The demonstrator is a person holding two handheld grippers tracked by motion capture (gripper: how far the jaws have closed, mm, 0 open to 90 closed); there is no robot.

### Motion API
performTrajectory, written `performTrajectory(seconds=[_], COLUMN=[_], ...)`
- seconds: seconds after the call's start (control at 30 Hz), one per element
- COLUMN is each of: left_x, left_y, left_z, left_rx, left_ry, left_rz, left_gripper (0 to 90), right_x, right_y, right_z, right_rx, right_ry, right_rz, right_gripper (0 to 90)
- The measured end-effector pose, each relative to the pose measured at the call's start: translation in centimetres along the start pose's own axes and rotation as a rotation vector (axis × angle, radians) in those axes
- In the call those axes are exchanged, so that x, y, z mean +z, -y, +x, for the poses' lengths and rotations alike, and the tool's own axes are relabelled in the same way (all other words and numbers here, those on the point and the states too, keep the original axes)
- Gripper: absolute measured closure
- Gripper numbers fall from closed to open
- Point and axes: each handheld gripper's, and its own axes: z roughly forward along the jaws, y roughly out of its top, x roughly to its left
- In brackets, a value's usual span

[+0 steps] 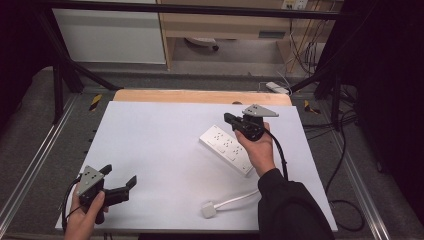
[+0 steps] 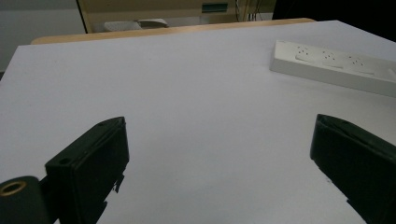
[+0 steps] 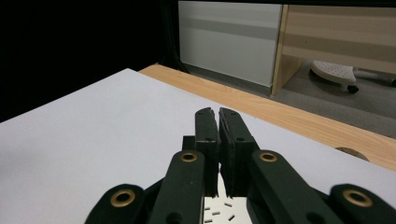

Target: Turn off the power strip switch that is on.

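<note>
A: Where is the right gripper (image 1: 229, 119)?

B: In the high view it is at about two o'clock from the middle of the white table sheet (image 1: 150, 150), held in the person's right hand (image 1: 260, 147). It is above the far end of the white power strip (image 1: 227, 148); I cannot tell if it touches it.

A: And its jaws?

B: They are pressed together. In the right gripper view the two black jaws stand side by side with only a thin line between them, and nothing is pinched. Under them I see a small part of the strip with its socket holes.

A: The left gripper (image 1: 120, 176)?

B: At about eight o'clock on the sheet, in the left hand (image 1: 86, 212). Its jaws are spread wide and hold nothing; the left gripper view shows bare white sheet between them.

A: Where does the power strip lie?

B: Flat on the sheet, right of the middle, turned diagonally from ten o'clock to four o'clock. Its white plug (image 1: 209, 209) lies near the front edge, at about five o'clock, with the white cord (image 1: 235, 200) running toward the person's dark sleeve (image 1: 290, 210).
</note>
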Motion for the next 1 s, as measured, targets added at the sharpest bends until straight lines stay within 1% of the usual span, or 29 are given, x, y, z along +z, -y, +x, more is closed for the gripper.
performTrajectory(seconds=[0.27, 0.5, 0.53, 0.8, 1.0], left_x=[0.0, 0.0, 0.0, 0.0, 0.0], left_y=[0.0, 0.0, 0.0, 0.0, 0.0], left_z=[0.0, 0.0, 0.0, 0.1, 0.0], left_rx=[0.002, 0.003, 0.003, 0.001, 0.002], left_ry=[0.0, -0.001, -0.001, 0.002, 0.004], left_rz=[0.001, -0.001, -0.001, 0.0, 0.002], left_gripper=[4.3, 4.3, 4.3, 4.3, 4.3], right_x=[1.3, 2.7, 2.7, 4.0, 4.7], right_y=[0.4, 1.0, 1.0, 1.8, 2.2], right_z=[0.3, 0.7, 0.7, 1.1, 1.3], right_rx=[-0.011, -0.013, -0.013, -0.018, -0.017], right_ry=[0.003, 0.004, 0.004, 0.0, -0.004], right_rz=[0.032, 0.077, 0.077, 0.126, 0.161], right_gripper=[90.0, 90.0, 90.0, 90.0, 90.0])
